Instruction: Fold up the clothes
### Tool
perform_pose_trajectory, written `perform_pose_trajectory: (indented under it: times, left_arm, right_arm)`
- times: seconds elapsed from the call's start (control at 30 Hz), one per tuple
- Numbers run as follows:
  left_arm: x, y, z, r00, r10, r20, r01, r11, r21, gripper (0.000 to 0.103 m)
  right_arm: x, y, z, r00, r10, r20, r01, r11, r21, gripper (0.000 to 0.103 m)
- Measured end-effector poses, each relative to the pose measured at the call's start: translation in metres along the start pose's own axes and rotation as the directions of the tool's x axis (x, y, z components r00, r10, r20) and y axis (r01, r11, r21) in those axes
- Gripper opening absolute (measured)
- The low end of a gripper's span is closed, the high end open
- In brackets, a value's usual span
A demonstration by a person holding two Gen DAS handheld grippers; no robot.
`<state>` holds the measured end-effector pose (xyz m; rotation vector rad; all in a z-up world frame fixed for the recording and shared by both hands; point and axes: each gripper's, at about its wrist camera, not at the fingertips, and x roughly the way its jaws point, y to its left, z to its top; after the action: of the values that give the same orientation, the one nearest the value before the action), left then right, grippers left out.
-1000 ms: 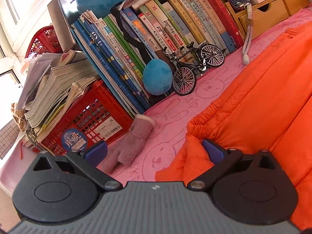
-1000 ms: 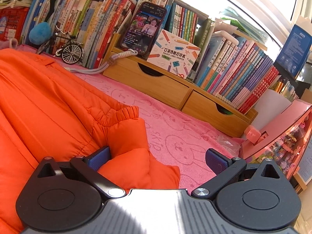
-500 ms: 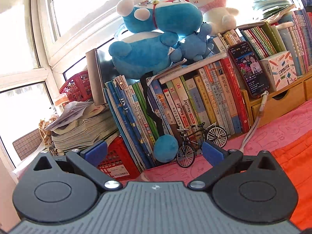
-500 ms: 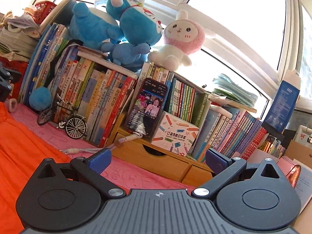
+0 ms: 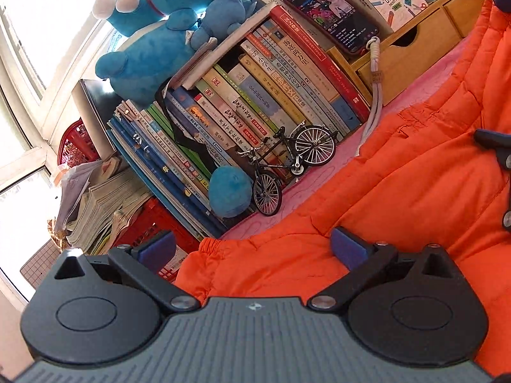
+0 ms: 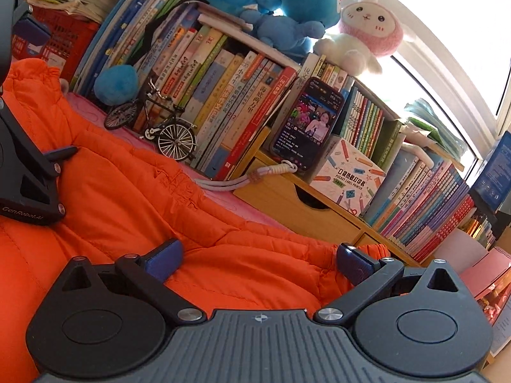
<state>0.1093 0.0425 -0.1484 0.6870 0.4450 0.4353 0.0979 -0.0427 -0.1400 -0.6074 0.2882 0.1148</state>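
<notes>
A pink bunny-print cloth is spread over the desk under a sunny window. Both the left gripper and the right gripper are held wide open, and nothing is gripped. A puffy orange padded jacket is spread out just in front of the small black toy bicycle. It looks soft, light and slippery, so the gathered cuff could be pinched.

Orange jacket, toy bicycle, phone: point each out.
Orange jacket [image 5: 415, 191]: left wrist view, quilted body panel.
Toy bicycle [image 5: 316, 146]: left wrist view, the wheel nearer the wooden drawers.
Phone [image 6: 308, 124]: right wrist view, middle of the lit screen.
</notes>
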Motion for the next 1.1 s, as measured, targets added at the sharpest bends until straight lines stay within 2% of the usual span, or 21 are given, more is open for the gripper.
perform_pose_trajectory:
  times: [0.63, 0.73, 0.87, 1.1]
  left_arm:
    - [0.001, -0.004, -0.006, 1.000, 0.005, 0.016, -0.005, 1.000, -0.015, 0.103]
    - [0.001, -0.002, -0.009, 0.999, -0.009, 0.048, 0.008, 1.000, 0.025, 0.103]
    - [0.005, 0.011, -0.020, 0.996, -0.030, 0.087, 0.026, 0.998, 0.050, 0.103]
    - [0.016, 0.040, -0.046, 0.995, 0.017, 0.099, -0.025, 0.997, 0.080, 0.103]
  right_arm:
    - [0.001, 0.010, -0.003, 0.999, -0.030, 0.010, 0.031, 0.998, -0.056, 0.103]
    - [0.000, 0.009, -0.005, 0.999, -0.030, 0.020, 0.031, 0.996, -0.078, 0.103]
    - [-0.002, 0.001, -0.014, 0.997, -0.057, 0.048, 0.063, 0.990, -0.127, 0.103]
    - [-0.002, -0.026, -0.036, 0.994, -0.083, 0.070, 0.094, 0.981, -0.172, 0.103]
